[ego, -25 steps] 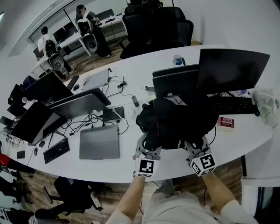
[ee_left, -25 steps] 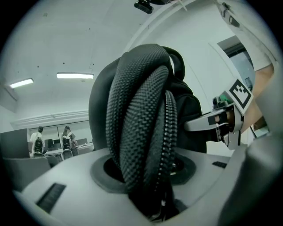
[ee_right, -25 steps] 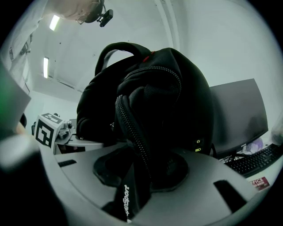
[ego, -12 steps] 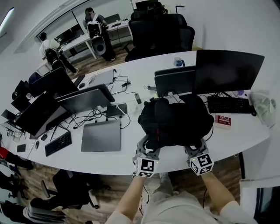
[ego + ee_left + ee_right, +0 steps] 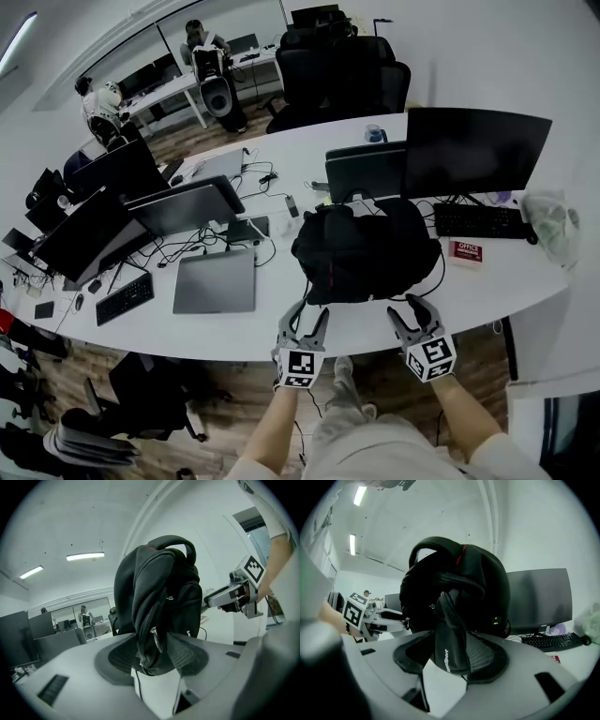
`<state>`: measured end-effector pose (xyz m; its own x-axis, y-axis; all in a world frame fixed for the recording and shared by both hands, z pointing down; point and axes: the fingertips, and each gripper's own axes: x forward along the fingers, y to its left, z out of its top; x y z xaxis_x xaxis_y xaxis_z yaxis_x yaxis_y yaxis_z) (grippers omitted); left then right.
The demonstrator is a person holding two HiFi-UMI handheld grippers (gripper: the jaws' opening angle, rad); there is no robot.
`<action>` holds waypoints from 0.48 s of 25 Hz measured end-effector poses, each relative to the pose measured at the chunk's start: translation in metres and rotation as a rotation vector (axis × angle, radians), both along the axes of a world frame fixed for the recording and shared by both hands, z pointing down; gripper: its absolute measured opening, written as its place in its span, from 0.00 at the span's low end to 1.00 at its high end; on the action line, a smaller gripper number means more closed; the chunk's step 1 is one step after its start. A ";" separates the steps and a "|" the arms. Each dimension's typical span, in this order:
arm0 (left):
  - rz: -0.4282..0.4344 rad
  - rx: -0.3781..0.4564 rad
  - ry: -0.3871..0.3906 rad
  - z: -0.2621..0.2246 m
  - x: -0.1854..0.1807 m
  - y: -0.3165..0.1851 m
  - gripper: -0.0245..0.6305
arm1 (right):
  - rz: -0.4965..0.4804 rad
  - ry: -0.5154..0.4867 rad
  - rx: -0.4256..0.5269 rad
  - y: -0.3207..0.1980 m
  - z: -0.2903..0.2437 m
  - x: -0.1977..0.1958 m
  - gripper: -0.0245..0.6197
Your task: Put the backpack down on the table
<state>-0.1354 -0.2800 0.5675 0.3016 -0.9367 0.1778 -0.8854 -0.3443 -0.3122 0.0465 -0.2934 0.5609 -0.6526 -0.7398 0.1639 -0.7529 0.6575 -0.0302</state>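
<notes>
Backpack (image 5: 366, 253) stands upright on the table (image 5: 506, 281), handle on top, just in front of a dark monitor (image 5: 473, 155). Both pairs of jaws have just been opening and now stand spread wide, pressing on nothing. My left gripper (image 5: 307, 317) and right gripper (image 5: 410, 311) sit side by side at the table's near edge. The bag lies straight ahead of each, its lower edge showing in the gap. Neither looks nearer. I judge it set down, so backing straight off should clear it.

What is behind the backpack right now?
Behind the backpack stand a smaller monitor and a larger monitor, both dark. The table between them and the backpack is covered from view.
</notes>
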 end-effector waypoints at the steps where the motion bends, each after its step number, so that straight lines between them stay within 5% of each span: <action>1: -0.008 0.002 0.008 -0.001 0.000 0.006 0.33 | 0.003 -0.006 -0.001 0.007 -0.001 0.003 0.35; 12: -0.063 0.038 0.063 -0.021 -0.010 0.100 0.33 | 0.059 -0.167 0.014 0.101 -0.030 0.035 0.35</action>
